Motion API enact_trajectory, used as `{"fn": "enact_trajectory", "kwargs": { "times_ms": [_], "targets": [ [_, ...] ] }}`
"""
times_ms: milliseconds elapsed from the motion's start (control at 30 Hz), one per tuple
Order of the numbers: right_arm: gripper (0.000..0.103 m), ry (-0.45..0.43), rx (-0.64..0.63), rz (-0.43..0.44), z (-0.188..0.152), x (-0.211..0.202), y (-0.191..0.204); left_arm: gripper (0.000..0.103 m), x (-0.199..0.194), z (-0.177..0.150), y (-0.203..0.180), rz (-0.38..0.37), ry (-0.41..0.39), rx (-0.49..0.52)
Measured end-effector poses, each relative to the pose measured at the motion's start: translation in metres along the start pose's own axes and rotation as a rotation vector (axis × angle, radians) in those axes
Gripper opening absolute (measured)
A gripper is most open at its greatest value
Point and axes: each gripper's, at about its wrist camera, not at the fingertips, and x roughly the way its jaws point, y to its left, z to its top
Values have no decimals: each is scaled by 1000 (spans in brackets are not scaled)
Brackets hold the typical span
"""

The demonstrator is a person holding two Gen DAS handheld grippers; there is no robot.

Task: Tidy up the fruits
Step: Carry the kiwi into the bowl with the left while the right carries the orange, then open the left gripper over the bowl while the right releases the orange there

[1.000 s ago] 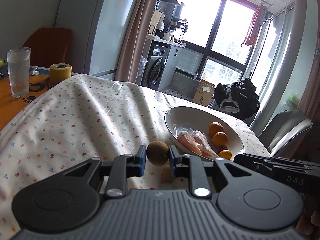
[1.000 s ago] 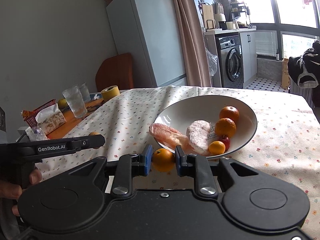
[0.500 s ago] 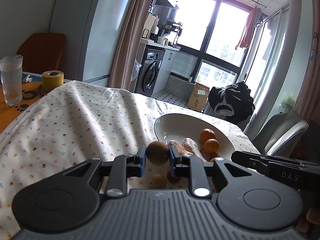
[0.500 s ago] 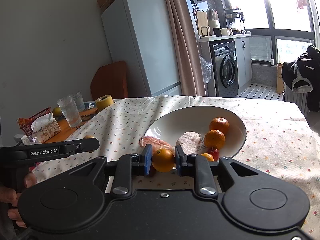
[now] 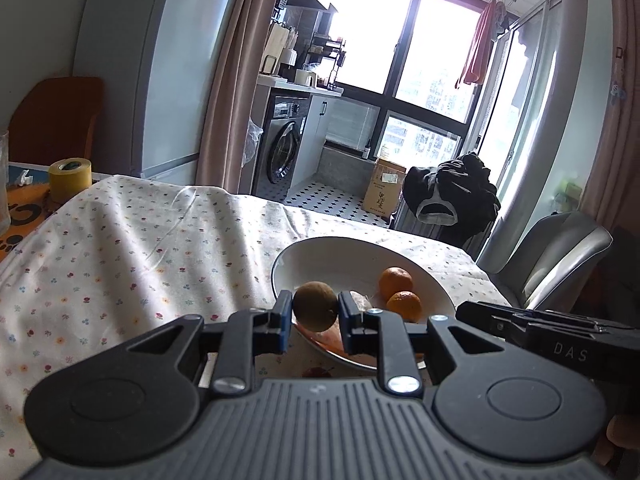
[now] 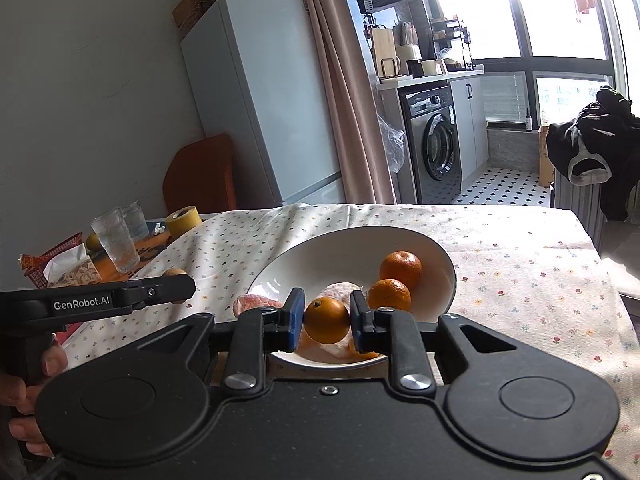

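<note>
My left gripper [image 5: 315, 309] is shut on a brown kiwi [image 5: 315, 305], held above the near rim of the white bowl [image 5: 320, 252]. Two oranges [image 5: 396, 282] and wrapped pinkish fruit lie in that bowl. A small red fruit [image 5: 316, 372] shows on the cloth just under the left gripper. In the right wrist view, my right gripper [image 6: 327, 320] is shut on an orange [image 6: 327, 319] over the near edge of the bowl [image 6: 340, 248], which holds two oranges [image 6: 400, 266] and wrapped fruit [image 6: 256, 304]. The left gripper's side [image 6: 120, 298] shows at the left, still with the kiwi.
A flowered cloth [image 5: 120, 248] covers the table. Drinking glasses [image 6: 116, 240], a yellow tape roll [image 6: 183, 219] and a tissue pack [image 6: 68, 272] stand at the table's far left end. A grey chair [image 5: 560, 256] stands at the right. A hand [image 6: 24, 392] holds the left gripper.
Both grippers have risen and moved forward toward the bowl, each still holding its fruit. The loose fruit on the cloth has slipped under the left gripper's body.
</note>
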Motion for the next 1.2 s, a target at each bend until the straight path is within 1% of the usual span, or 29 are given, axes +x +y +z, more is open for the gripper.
{"fn": "enact_trajectory", "kwargs": {
  "times_ms": [267, 467, 733, 767, 900, 1100, 1200],
  "targets": [
    [23, -26, 42, -9, 11, 10, -17, 22, 20, 15, -12, -7, 10, 29],
    [23, -37, 45, -11, 18, 20, -23, 22, 35, 27, -16, 2, 10, 36],
    [23, -31, 80, -18, 13, 29, -39, 23, 55, 29, -16, 14, 38, 25],
    [23, -29, 81, -21, 12, 30, -40, 27, 56, 29, -16, 17, 39, 23],
    [23, -25, 86, -21, 10, 32, -42, 29, 61, 28, -14, 17, 56, 12],
    [23, -17, 88, -21, 7, 34, -43, 34, 58, 24, -9, 42, 65, 14],
    [23, -17, 94, -25, 7, 34, -44, 39, 54, 21, -5, 52, 64, 10]
  ]
}}
